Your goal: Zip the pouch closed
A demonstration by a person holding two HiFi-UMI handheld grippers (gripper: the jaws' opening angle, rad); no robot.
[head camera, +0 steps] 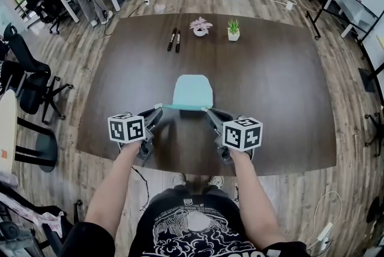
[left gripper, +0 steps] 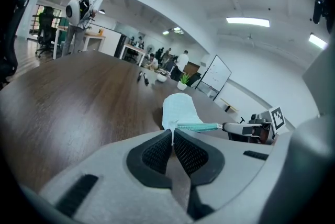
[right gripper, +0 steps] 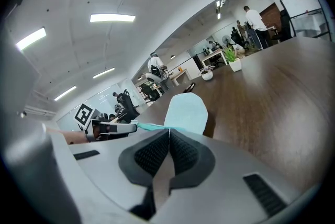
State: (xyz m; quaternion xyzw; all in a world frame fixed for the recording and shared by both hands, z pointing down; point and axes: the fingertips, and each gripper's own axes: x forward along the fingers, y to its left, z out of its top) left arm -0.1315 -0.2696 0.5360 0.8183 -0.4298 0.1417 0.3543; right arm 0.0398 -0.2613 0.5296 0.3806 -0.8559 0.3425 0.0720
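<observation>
Left gripper [head camera: 157,109] is clamped on the near left corner of the light teal fabric pouch [head camera: 192,91]. I have the right gripper [head camera: 209,110] pinching its near right end, with the zip edge taut between them. The pouch sits mid dark brown wooden tabletop [head camera: 270,81]. Well beyond it lie two black pens [head camera: 174,39] and two small potted plants [head camera: 233,29].

The light-blue fabric pouch [head camera: 192,91] lies on the dark wooden tabletop [head camera: 276,87] just beyond the jaws. Its near edge spans between them, with the left gripper [head camera: 158,108] pinching its left corner and the right gripper [head camera: 207,110] its right. Well beyond lie two black markers [head camera: 172,39], with two small potted plants [head camera: 233,30] to their right.
</observation>
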